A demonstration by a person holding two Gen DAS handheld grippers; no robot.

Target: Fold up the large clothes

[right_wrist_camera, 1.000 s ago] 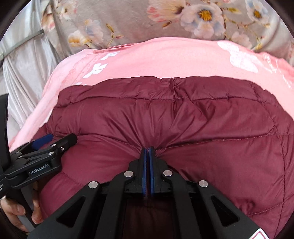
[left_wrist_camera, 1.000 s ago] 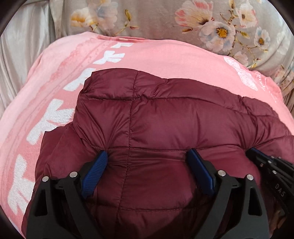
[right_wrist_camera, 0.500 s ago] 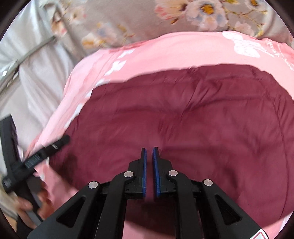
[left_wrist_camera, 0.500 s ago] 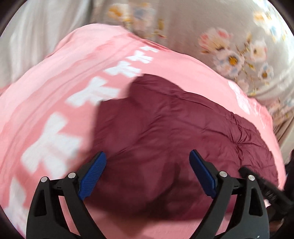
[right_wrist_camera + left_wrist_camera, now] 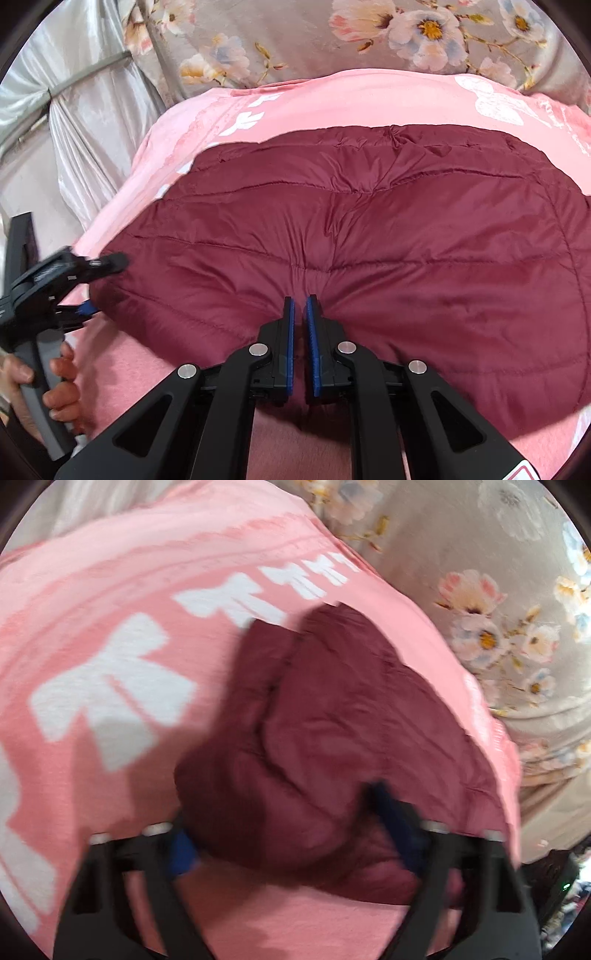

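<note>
A maroon quilted puffer jacket [image 5: 369, 240] lies folded on a pink blanket [image 5: 351, 99]. My right gripper [image 5: 300, 306] sits at its near edge, jaws nearly closed with a narrow gap, pinching a fold of the jacket. In the blurred left wrist view the jacket [image 5: 332, 720] bulges between the wide-open blue fingers of my left gripper [image 5: 284, 830], at the jacket's left end. The left gripper also shows in the right wrist view [image 5: 88, 288], held in a hand.
The pink blanket [image 5: 110, 664] has white bow prints. A grey floral sheet [image 5: 332, 37] lies beyond it, and shiny grey curtain fabric [image 5: 85, 110] hangs at the left. A dark object with a green light [image 5: 561, 886] sits at the far right.
My left gripper has swung left and dropped onto the jacket's left end, its fingers now around the edge. My right gripper's jaws have parted slightly from fully shut.
</note>
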